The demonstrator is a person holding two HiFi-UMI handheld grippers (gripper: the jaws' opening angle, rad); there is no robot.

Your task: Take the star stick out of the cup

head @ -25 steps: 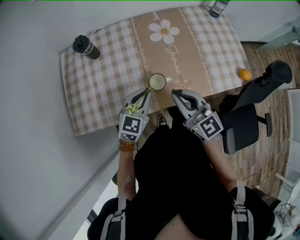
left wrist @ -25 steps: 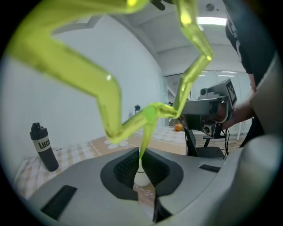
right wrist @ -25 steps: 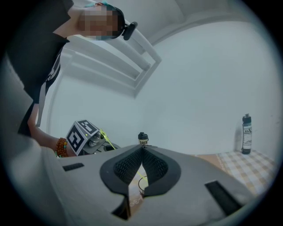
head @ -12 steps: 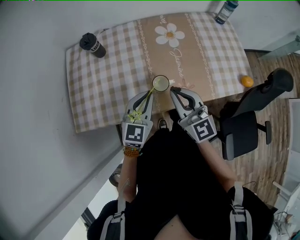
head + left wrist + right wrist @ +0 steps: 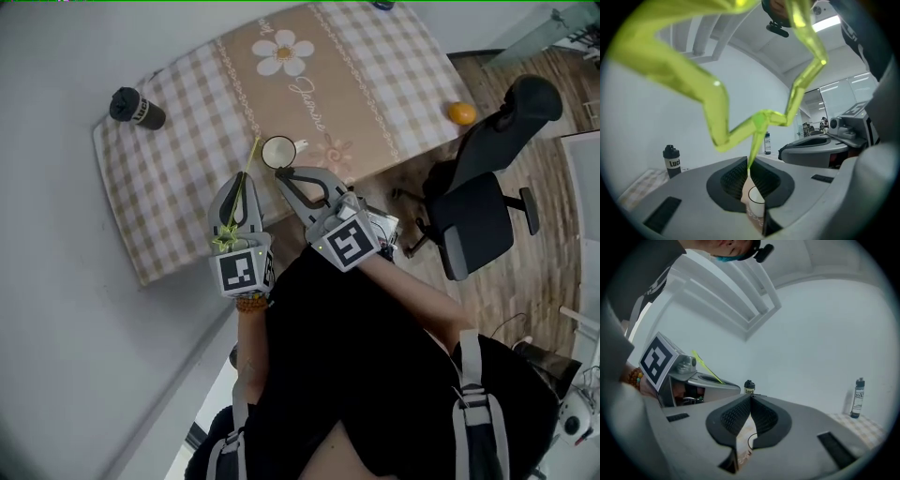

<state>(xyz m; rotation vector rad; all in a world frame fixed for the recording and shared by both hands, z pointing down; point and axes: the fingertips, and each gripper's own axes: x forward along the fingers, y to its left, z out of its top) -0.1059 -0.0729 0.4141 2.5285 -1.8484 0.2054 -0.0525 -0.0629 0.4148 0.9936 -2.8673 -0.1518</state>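
Observation:
The yellow-green star stick (image 5: pixel 239 192) is pinched between the pads of my left gripper (image 5: pixel 241 180), which is shut on it. Its star end (image 5: pixel 754 84) fills the top of the left gripper view, right by the camera. The thin far tip sticks out past the jaws and ends left of the white cup (image 5: pixel 278 152), outside it. The cup stands upright near the table's front edge and also shows low between the left jaws (image 5: pixel 757 202). My right gripper (image 5: pixel 284 175) is shut, its tips (image 5: pixel 750 399) meeting just at the cup's near side with nothing visible between them.
A checked tablecloth (image 5: pixel 178 178) with a daisy print covers the table. A black bottle (image 5: pixel 131 108) stands at its far left, and an orange (image 5: pixel 460 112) lies at the right edge. A black office chair (image 5: pixel 487 187) stands to the right. A clear bottle (image 5: pixel 857 398) is at the back.
The stick's lower end was in the cup; now it is out and left of the rim. Both grippers have shifted left along the table's front edge.

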